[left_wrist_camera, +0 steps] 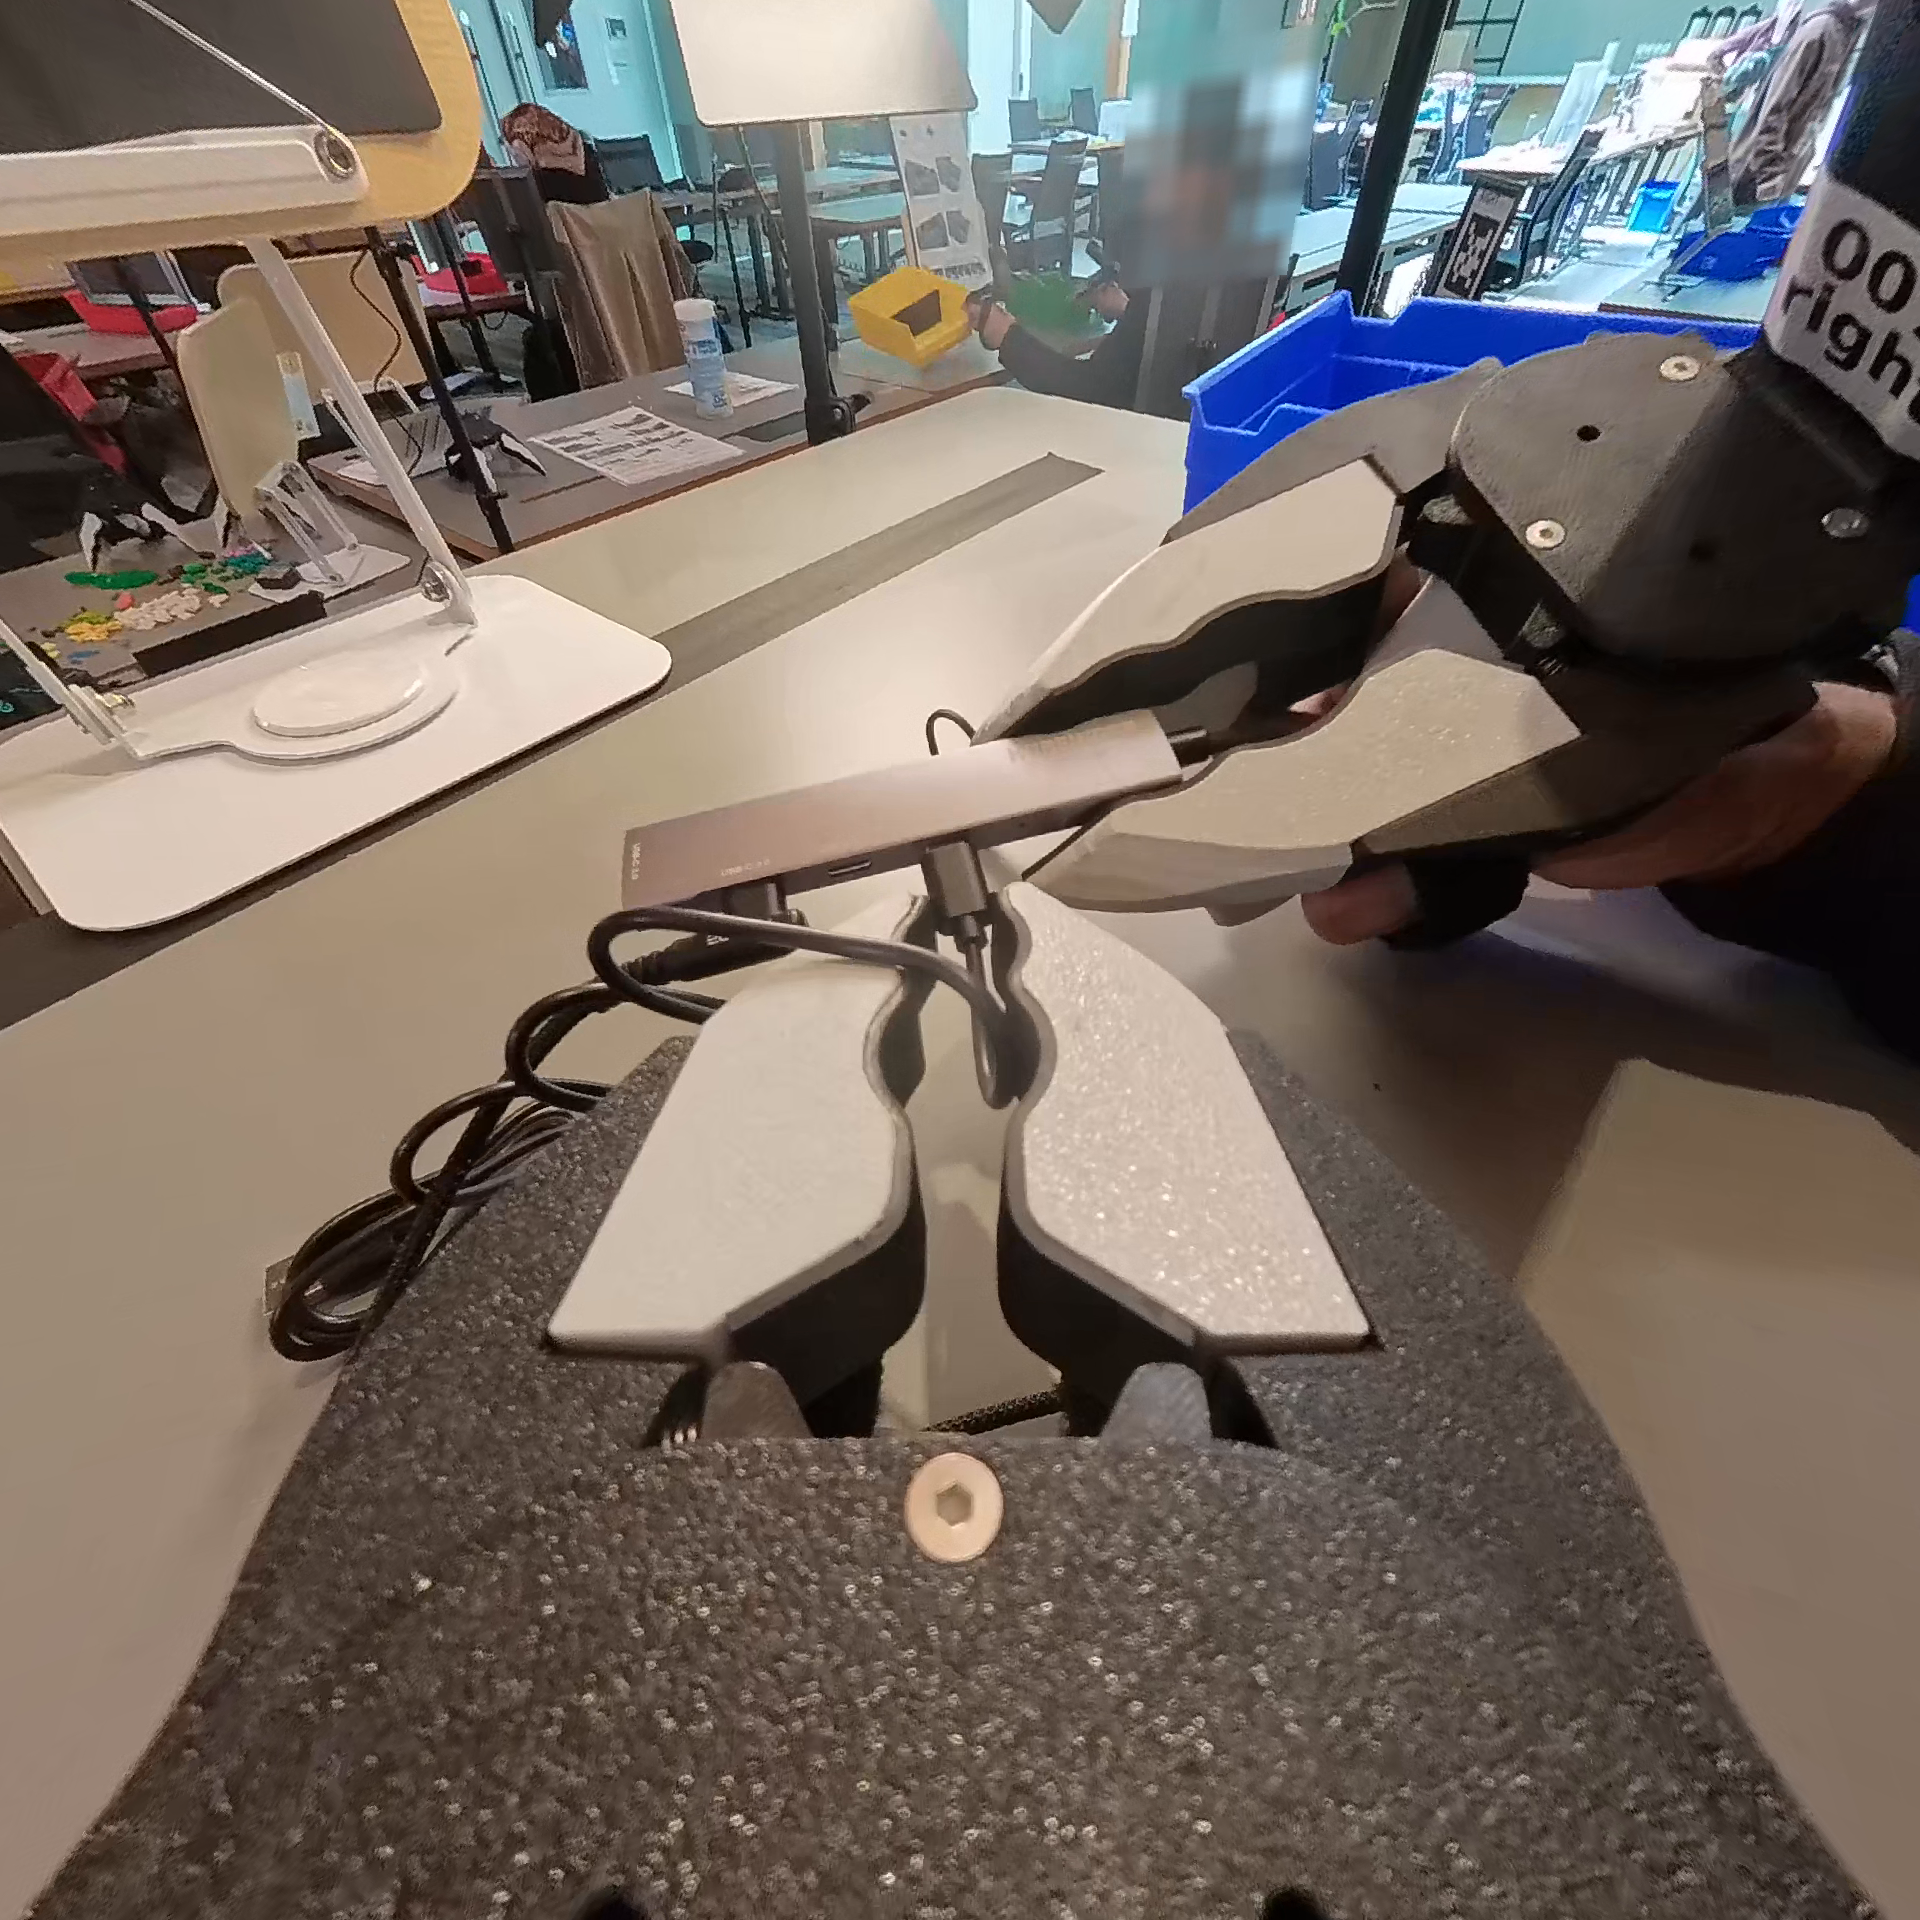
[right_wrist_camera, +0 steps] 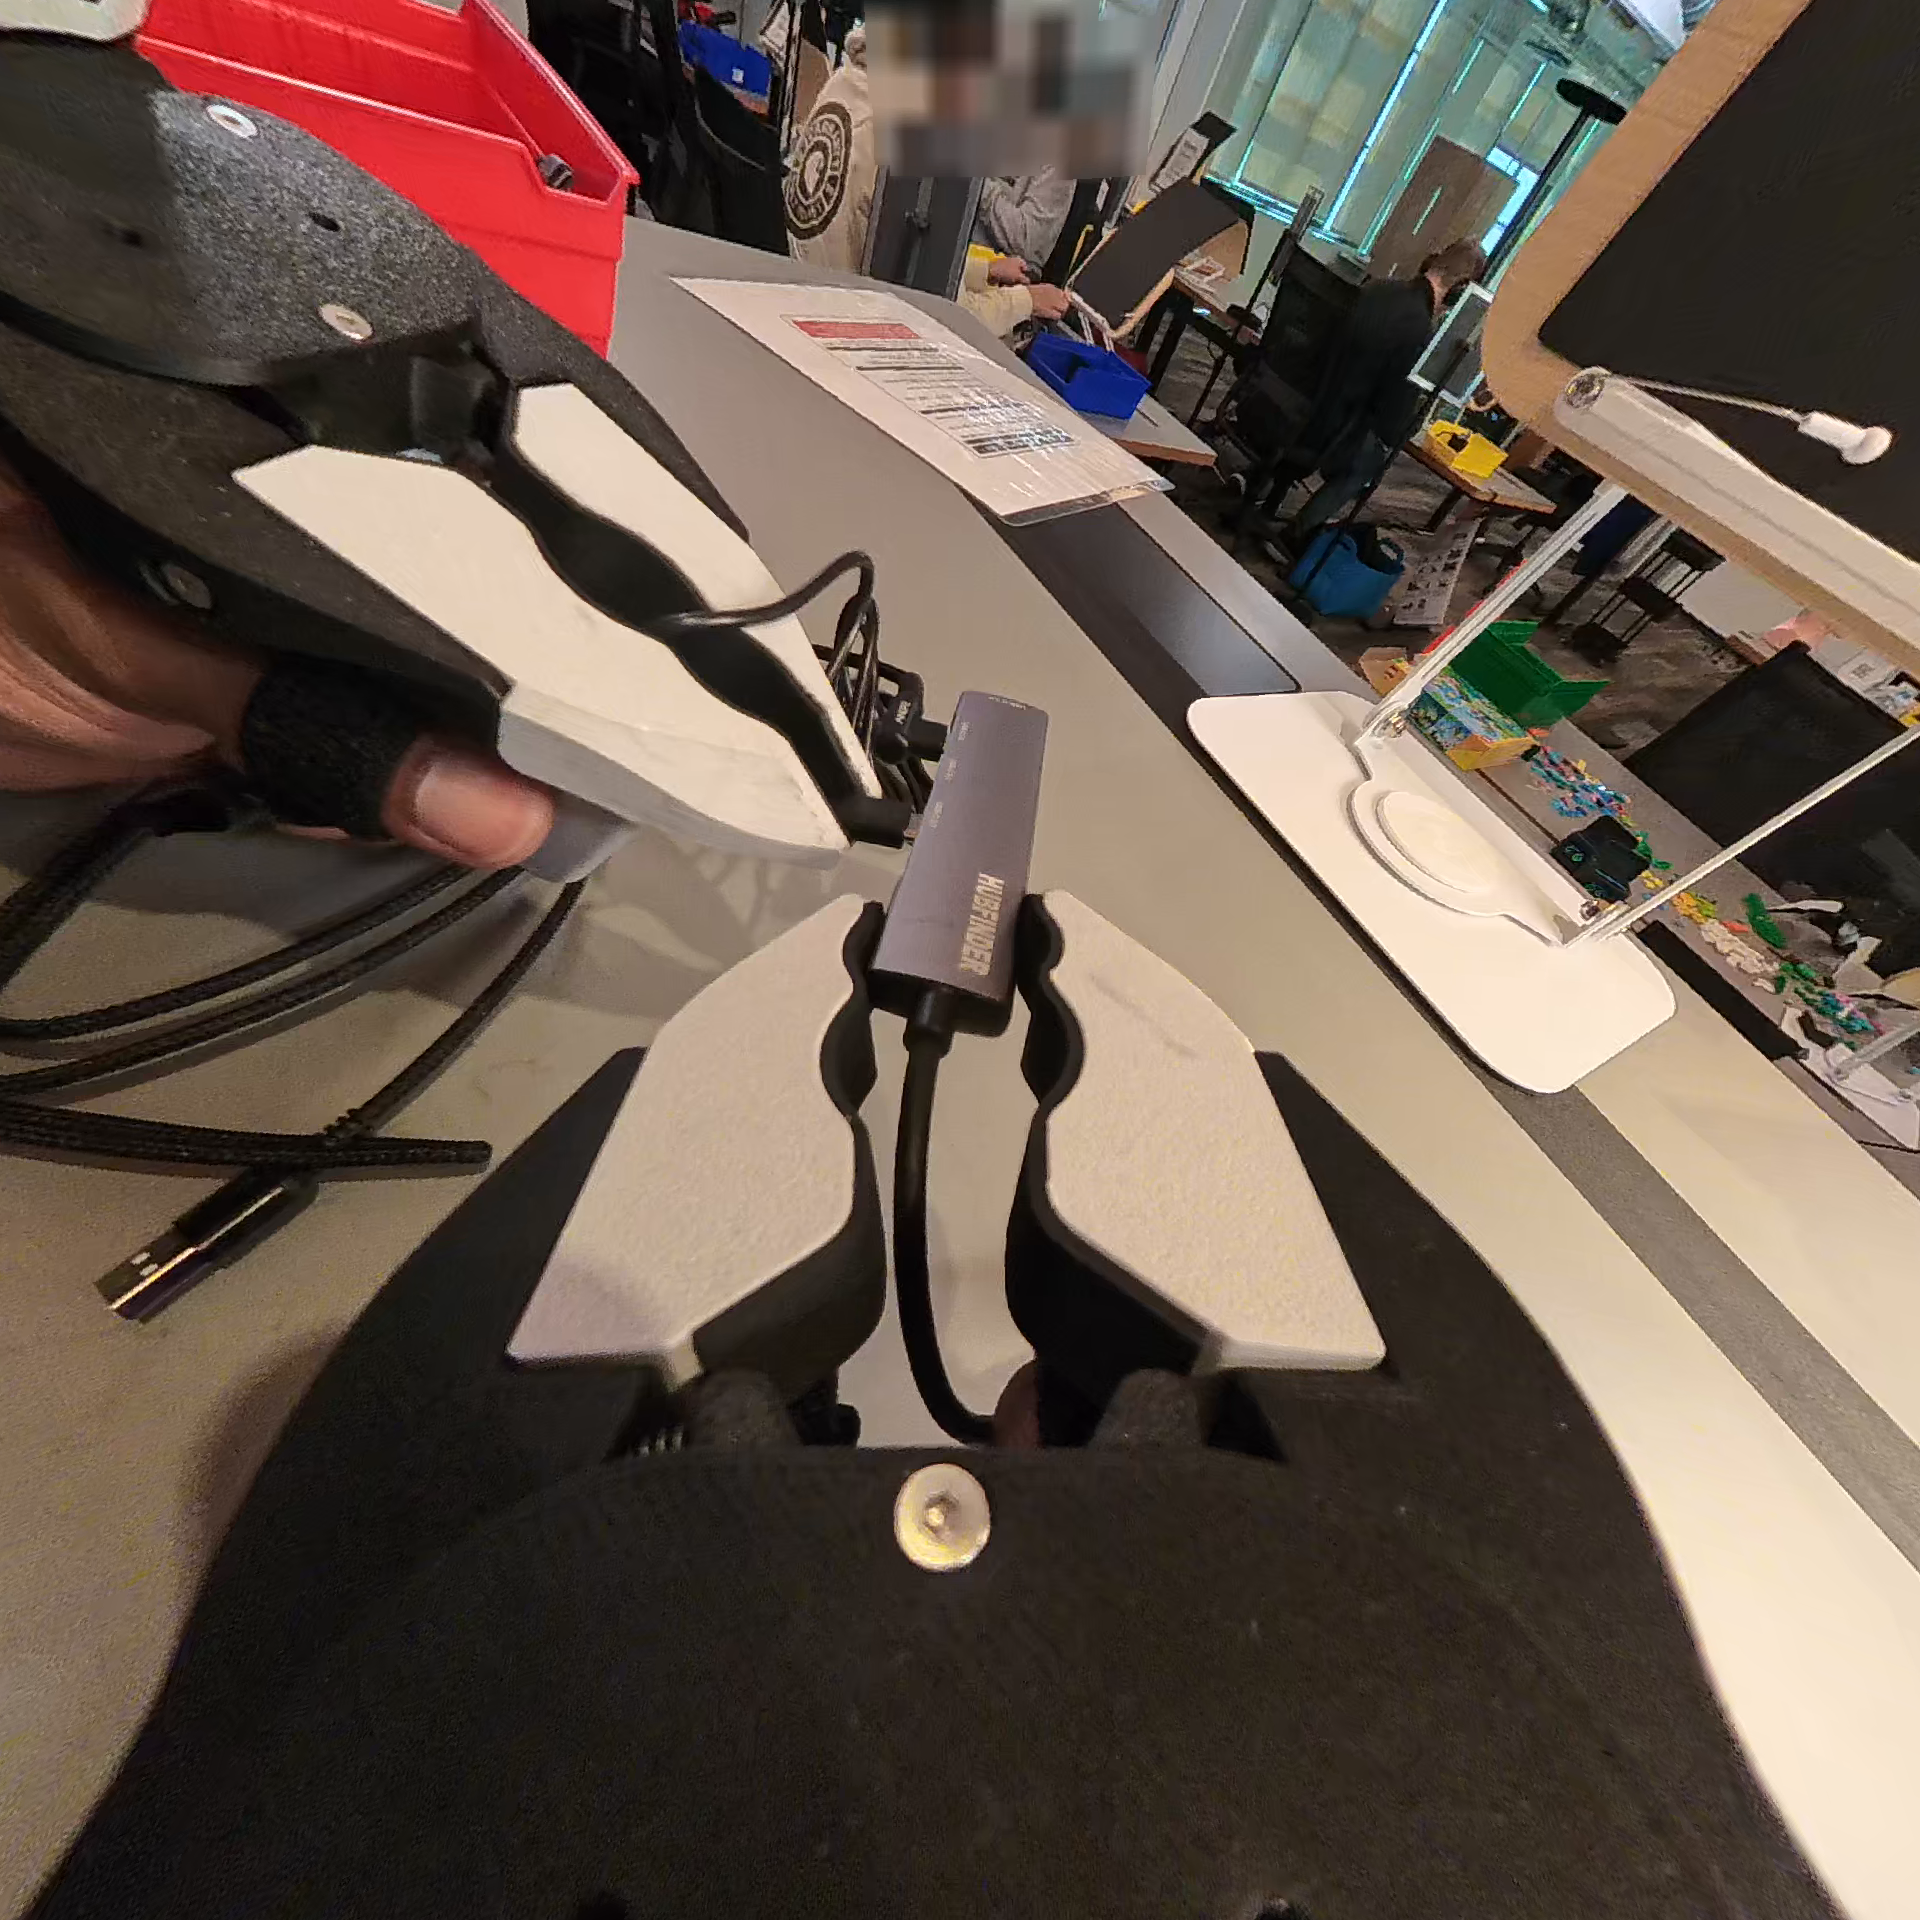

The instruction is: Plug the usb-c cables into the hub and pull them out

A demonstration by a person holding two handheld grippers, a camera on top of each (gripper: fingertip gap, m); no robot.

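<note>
Right gripper [right_wrist_camera: 945, 935] clamped on grey hub [right_wrist_camera: 961, 831] bearing pale lettering; left gripper [left_wrist_camera: 961, 914] pinching plugged-in cable connector [left_wrist_camera: 954, 873].

Each camera sits close behind its own fingers, looking forward along them and down at the table [left_wrist_camera: 312, 1039]. Both views share the hub [left_wrist_camera: 904, 800], seen from crossing sides.

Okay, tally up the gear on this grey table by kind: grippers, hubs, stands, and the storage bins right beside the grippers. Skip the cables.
Grippers: 2 (left gripper shut on a USB-C plug, right gripper shut on the USB hub)
USB hub: 1
White stand: 1
Storage bins: 2 (blue bin, red bin)
Total: 6
</note>
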